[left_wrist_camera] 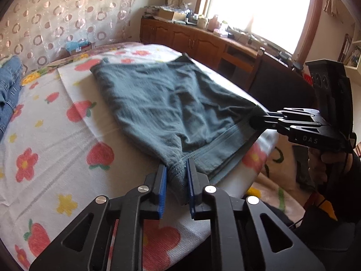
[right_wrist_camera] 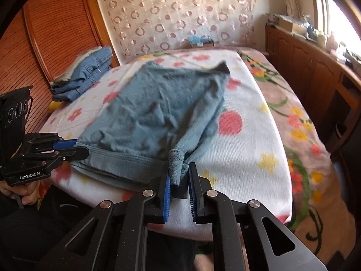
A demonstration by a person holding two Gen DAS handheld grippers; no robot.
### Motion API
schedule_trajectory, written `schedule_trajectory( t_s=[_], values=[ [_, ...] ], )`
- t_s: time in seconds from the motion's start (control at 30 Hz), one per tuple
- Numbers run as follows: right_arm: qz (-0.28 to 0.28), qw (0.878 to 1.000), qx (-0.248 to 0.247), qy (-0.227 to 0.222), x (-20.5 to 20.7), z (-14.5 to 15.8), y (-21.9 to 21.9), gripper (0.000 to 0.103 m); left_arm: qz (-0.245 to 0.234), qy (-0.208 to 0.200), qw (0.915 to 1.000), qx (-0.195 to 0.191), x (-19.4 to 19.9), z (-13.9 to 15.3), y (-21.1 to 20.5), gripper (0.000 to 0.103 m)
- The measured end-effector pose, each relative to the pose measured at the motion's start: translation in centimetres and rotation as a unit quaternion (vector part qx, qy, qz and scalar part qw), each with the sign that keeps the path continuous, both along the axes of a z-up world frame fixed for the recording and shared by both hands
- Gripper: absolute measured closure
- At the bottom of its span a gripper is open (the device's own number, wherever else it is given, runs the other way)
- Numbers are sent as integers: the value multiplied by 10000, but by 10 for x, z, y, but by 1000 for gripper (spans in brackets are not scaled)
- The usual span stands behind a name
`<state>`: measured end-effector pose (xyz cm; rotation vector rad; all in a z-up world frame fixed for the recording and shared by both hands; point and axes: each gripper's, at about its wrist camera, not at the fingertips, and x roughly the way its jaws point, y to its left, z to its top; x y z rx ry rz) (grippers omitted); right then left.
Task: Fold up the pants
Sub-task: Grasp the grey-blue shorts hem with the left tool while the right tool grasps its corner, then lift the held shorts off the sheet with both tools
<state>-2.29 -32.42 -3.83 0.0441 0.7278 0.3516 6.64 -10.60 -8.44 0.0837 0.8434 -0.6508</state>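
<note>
A pair of teal-grey pants (left_wrist_camera: 171, 103) is laid across a bed covered with a white blanket (left_wrist_camera: 56, 135) printed with strawberries and flowers. The pants reach from the near edge of the bed towards its far side, and their hemmed near edge is lifted slightly off the blanket. The left gripper (left_wrist_camera: 177, 169) is clenched on the near left corner of the pants, the bunched cloth being pinched between its blue-padded fingers (left_wrist_camera: 163, 176). The right gripper (right_wrist_camera: 179, 176) is likewise clenched on the near right corner, where a rolled fold of the fabric is caught between its fingers (right_wrist_camera: 167, 185). In the left wrist view the right gripper is seen at the right, held by a hand (left_wrist_camera: 325, 160) in a dark sleeve. A folded pile of blue jeans (right_wrist_camera: 85, 74) is set at the far left of the bed, well apart from the pants. A circle-patterned curtain (right_wrist_camera: 176, 15) is hung behind the bed, and a wooden cabinet (left_wrist_camera: 191, 38) stands under a bright window (left_wrist_camera: 259, 6) at the right.
</note>
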Motion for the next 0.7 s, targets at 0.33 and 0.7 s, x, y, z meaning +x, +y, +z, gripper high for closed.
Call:
schedule_trajectory(
  t_s=[0.33, 0.7],
  values=[
    [312, 9949, 19, -963, 11, 82, 24, 89, 412, -892, 9944, -382, 9, 85, 24, 88],
    [832, 9765, -103, -1987, -1, 175, 62, 89, 846, -1719, 9792, -667, 9, 168, 66, 88]
  ],
)
